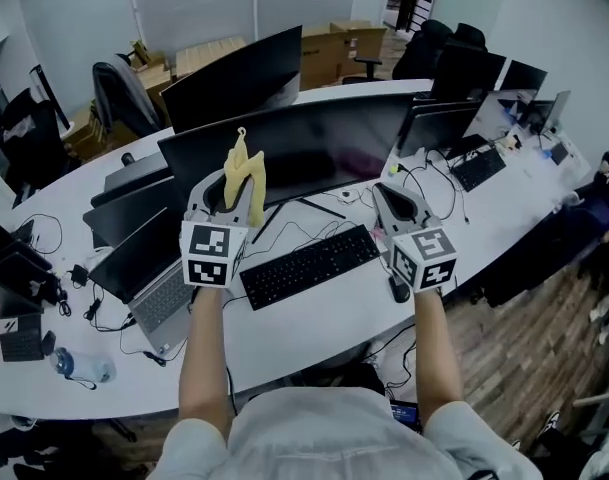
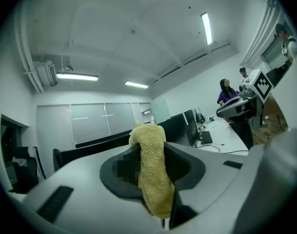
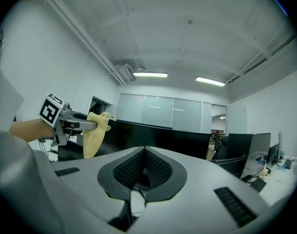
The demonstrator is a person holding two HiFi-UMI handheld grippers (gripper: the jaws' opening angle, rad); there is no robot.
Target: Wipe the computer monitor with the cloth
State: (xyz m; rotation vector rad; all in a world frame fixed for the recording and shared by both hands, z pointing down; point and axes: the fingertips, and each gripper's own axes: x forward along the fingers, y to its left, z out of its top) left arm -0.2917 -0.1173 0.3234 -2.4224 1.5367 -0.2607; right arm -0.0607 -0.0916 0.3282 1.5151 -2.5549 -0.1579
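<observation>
The cloth (image 1: 246, 173) is yellow and fluffy, and it sits pinched in the left tongs (image 1: 234, 190). Its long axis runs along the jaws, with a tuft poking out past their tips. Seen from the left tongs' own view, the cloth (image 2: 153, 169) fills the gap between the jaws, which are clamped on it. From the right tongs' view a fold of the cloth (image 3: 93, 133) also hangs below that grip.

Straight ahead of the tuft stands the monitor (image 1: 324, 143), dark and wide. Its long axis runs crosswise to both tongs. The left tongs face the left half of the screen. Whether the tuft already touches the glass I cannot tell, but it looks near.

The right tongs (image 1: 394, 196) are level with the left ones and point at the right end of the screen. Their own view shows the right tongs (image 3: 145, 149) pressed together at the tips with nothing between them.

Below and behind both sets of tips, a black keyboard (image 1: 309, 263) lies on the white counter (image 1: 324, 318).

The left tongs carry the cloth and are nearer the screen's face, so I judge the wipe is theirs: push forward to meet the glass, then sweep sideways along the monitor's length toward the right tongs
</observation>
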